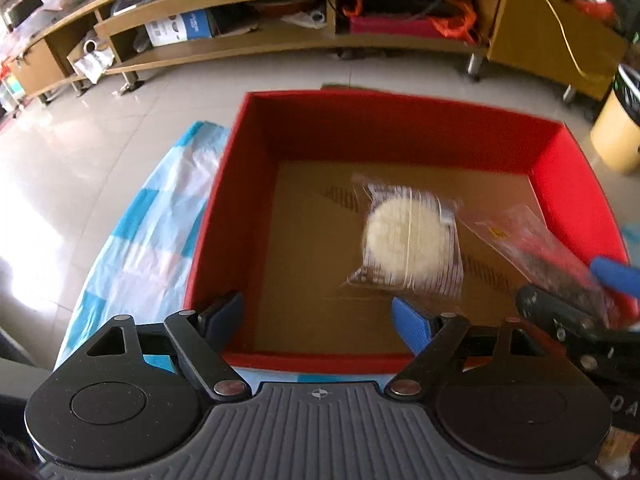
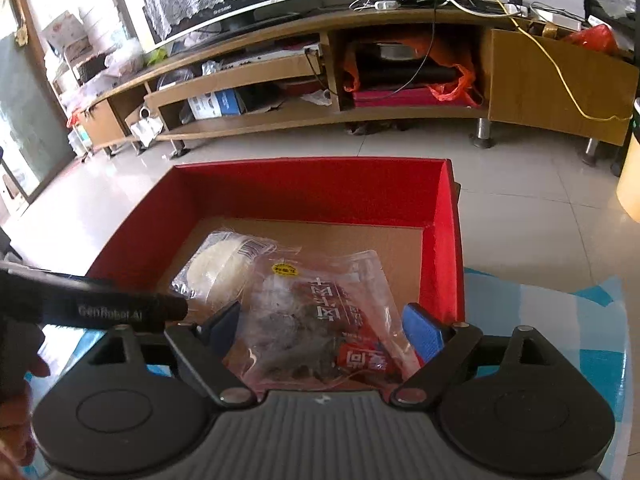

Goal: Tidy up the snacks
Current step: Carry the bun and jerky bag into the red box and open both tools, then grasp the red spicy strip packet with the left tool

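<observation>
— Snacks first: where are they?
— Both in the red open-topped cardboard box (image 1: 236, 216) with the brown floor. A clear wrapper holding a round pale cake (image 1: 404, 240) appears in the left wrist view over the middle of the box floor, blurred; whether it rests flat I cannot tell. A clear plastic pouch of dark snack pieces with red printing (image 2: 316, 320) lies partly over the cake wrapper's near edge in the right wrist view.
— And the left gripper (image 1: 320, 316)?
— Jaws wide apart over the box's near wall, nothing between the blue pads; the cake wrapper sits beyond them, untouched.
— The right gripper (image 2: 326, 330)?
— Also spread wide. The pouch lies between its fingers, but the pads stand off its sides and do not press it.
— What is under the box?
— A blue, white and pink checked cloth (image 1: 136, 240), with glossy pale floor tiles (image 1: 60, 152) beyond it. A long wooden TV cabinet (image 2: 280, 68) runs along the back.
</observation>
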